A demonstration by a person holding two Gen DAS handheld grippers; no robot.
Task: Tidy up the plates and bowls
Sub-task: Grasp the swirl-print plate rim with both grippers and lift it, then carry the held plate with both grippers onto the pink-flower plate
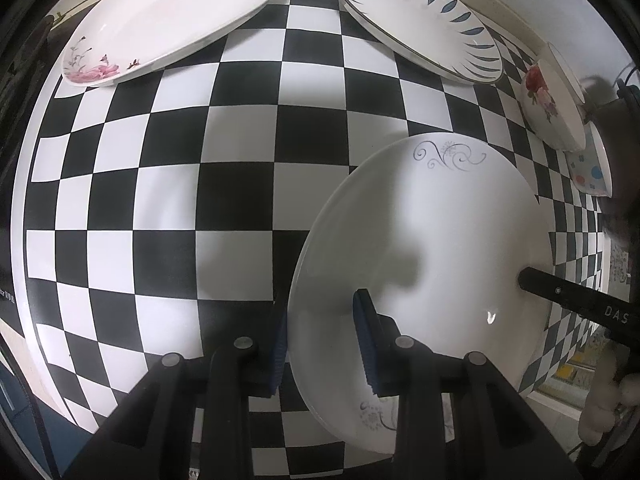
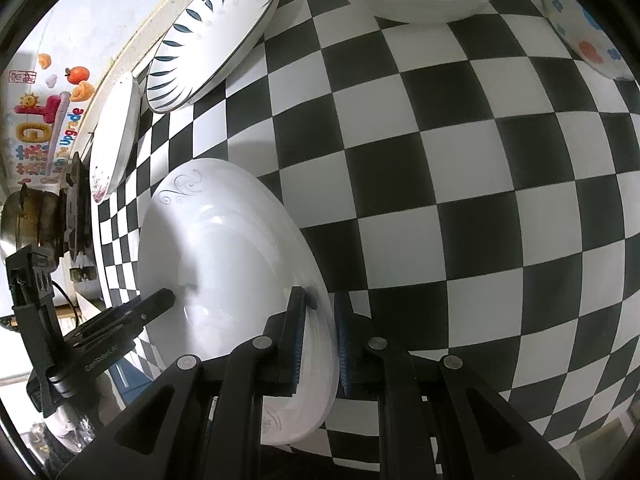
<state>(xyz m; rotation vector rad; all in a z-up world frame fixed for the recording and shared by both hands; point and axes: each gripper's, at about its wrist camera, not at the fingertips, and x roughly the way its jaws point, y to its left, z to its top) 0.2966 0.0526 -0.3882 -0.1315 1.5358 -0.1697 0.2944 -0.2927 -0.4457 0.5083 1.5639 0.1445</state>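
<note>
i am holding one white plate with grey scrollwork (image 1: 440,240) with both tools at once, over the black-and-white checkered table (image 1: 180,200). my left gripper (image 1: 322,344) is clamping the plate's near left rim: one blue pad (image 1: 366,340) is pressing on the upper face and the other is sitting under the edge. my right gripper (image 2: 320,336) is pinching the opposite rim of the same plate (image 2: 224,248) the same way, one finger over the face, one under. in the left wrist view the right tool's black finger is lying across the plate's far right edge; in the right wrist view the left tool's finger is reaching onto its left side.

the plate is sitting low over the table, casting shadow on the squares; i cannot tell whether it is touching the surface.

further back, a floral plate with pink flowers (image 1: 172,20) is lying at the far left, and a plate with dark blue leaf marks around its rim (image 1: 420,20) is lying at the far middle, seemingly stacked on another plate. to the right, a white bowl with a red rose print (image 1: 548,108) and a bowl with coloured dots (image 1: 592,176) are standing near each other at the table's edge. a wall with bright stickers (image 2: 44,120) is showing in the right wrist view.
</note>
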